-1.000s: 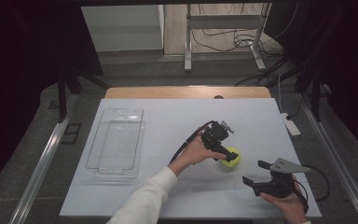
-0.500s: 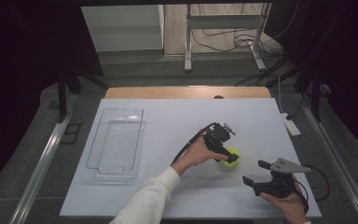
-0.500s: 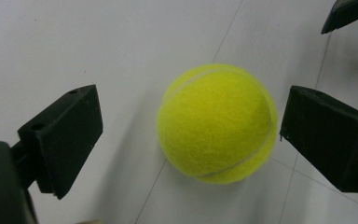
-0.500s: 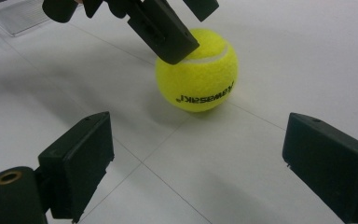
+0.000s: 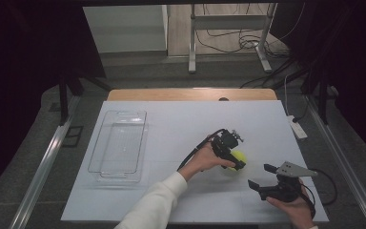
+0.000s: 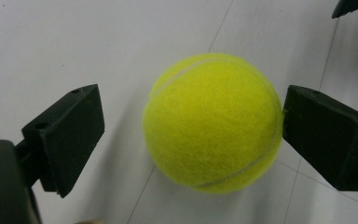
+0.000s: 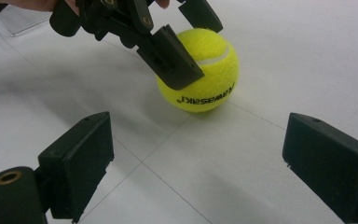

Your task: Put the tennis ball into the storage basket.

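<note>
Since the earlier frame the jaws of the left hand-held gripper (image 5: 237,160) have been closed a little around the tennis ball (image 5: 238,158), which rests on the white counter (image 5: 181,129). In the left gripper view one pad meets the ball (image 6: 212,123) while a gap remains at the other. In the high view the ball is partly hidden. The right hand-held gripper (image 5: 261,176) is held wide open nearby, nothing between its jaws. A clear tray (image 5: 119,145) lies well apart.

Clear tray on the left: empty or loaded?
Empty. In the high view the clear plastic tray shows only its ribbed floor; the tennis ball sits on the table well to its right.
</note>
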### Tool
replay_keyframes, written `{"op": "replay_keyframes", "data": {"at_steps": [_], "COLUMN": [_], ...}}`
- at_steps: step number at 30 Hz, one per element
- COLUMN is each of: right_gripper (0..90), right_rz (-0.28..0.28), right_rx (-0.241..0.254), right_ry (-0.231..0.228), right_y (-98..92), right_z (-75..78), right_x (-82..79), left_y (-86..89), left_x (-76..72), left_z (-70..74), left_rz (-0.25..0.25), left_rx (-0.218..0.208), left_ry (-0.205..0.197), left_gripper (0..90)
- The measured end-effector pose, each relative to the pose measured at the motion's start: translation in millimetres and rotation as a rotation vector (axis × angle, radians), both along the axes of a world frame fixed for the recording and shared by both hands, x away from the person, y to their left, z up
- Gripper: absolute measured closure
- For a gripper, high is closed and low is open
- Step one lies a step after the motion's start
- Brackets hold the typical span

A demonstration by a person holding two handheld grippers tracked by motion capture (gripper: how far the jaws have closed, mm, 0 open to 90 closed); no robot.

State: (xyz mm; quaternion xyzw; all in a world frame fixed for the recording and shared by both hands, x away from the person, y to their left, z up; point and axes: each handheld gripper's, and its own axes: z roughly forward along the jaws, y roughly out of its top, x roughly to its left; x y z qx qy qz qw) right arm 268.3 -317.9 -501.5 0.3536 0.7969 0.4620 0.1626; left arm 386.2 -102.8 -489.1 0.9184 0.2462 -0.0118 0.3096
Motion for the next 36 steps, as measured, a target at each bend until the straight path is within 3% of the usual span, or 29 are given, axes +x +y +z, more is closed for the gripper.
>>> {"op": "replay_keyframes", "data": {"at_steps": [8, 13, 23, 31, 36], "right_gripper": [8.9, 8.9, 8.9, 8.9, 8.9], "right_rz": [-0.001, 0.0, -0.002, -0.002, -0.003], "right_rx": [0.0, 0.0, -0.001, 0.002, 0.001], "right_ry": [0.0, -0.002, -0.002, -0.003, -0.003], "right_y": [-0.1, -0.2, -0.3, -0.7, -0.8], "right_z": [0.0, 0.1, 0.1, 0.6, 0.5], "right_x": [-0.1, -0.2, -0.2, -0.5, -0.5], "left_y": [-3.6, -4.4, -3.1, -2.0, 4.1], "left_x": [-1.4, -3.7, -3.5, -5.4, -4.7], "left_z": [-2.7, -1.4, -1.1, 1.3, 6.8], "left_rz": [-0.015, -0.027, -0.032, -0.029, -0.022], "left_rx": [0.001, -0.017, -0.017, -0.01, -0.027], "left_ry": [0.017, 0.018, 0.022, -0.01, -0.019], "left_gripper": [13.8, 24.6, 26.1, 26.7, 26.8]}}
